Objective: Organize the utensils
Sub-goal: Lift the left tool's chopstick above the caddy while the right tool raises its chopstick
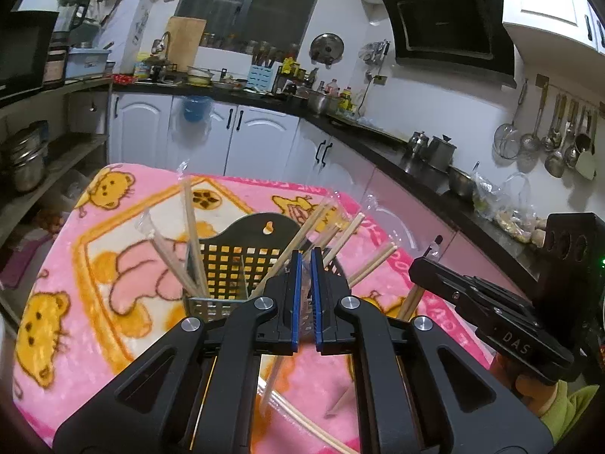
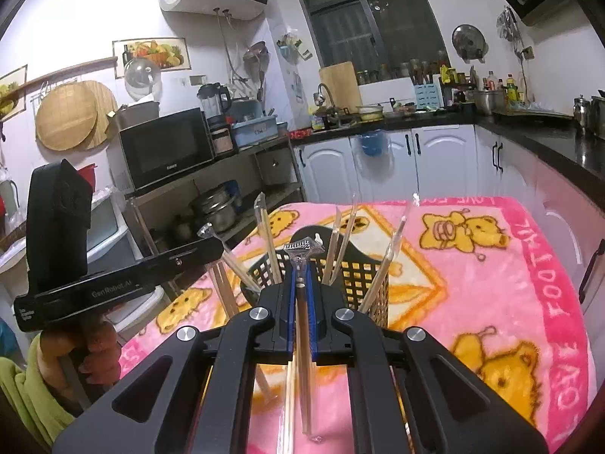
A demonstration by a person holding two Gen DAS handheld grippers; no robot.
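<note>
Chopsticks sit clamped in the right gripper, holder just ahead. Left gripper is closed, empty. That slick wrapper could slip or snag the holder rim.

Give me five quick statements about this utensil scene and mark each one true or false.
1. The right tool is shut on a wrapped chopstick pair. True.
2. The black holder is lying on its side. False: it stands upright on the pink blanket.
3. Several chopsticks already stand in the holder. True.
4. The left tool is wide open. False: it is shut, nothing visibly held.
5. The blanket is plain blue. False: pink with yellow bears.
</note>
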